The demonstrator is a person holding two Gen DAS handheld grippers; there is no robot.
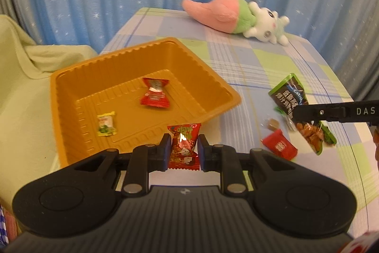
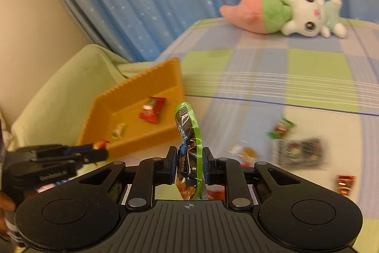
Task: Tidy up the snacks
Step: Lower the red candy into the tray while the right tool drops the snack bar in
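Observation:
My left gripper [image 1: 183, 149] is shut on a red candy wrapper [image 1: 183, 146] and holds it at the near rim of the orange tray [image 1: 78, 77]. The tray holds a red candy [image 1: 154, 93] and a yellow-green candy [image 1: 107, 123]. My right gripper [image 2: 189, 165] is shut on a green and black snack packet [image 2: 189, 134], lifted above the checked tablecloth right of the tray [image 2: 142, 80]. That packet also shows in the left wrist view [image 1: 300, 115], with the right gripper's finger across it.
Loose snacks lie on the cloth: a red packet [image 1: 279, 146], a small brown candy [image 1: 272, 126], a dark clear packet [image 2: 300, 151], a green-ended candy [image 2: 281, 128], a red candy [image 2: 345, 184]. A plush toy [image 1: 236, 16] lies at the back. A pale green blanket [image 1: 21, 63] is to the left.

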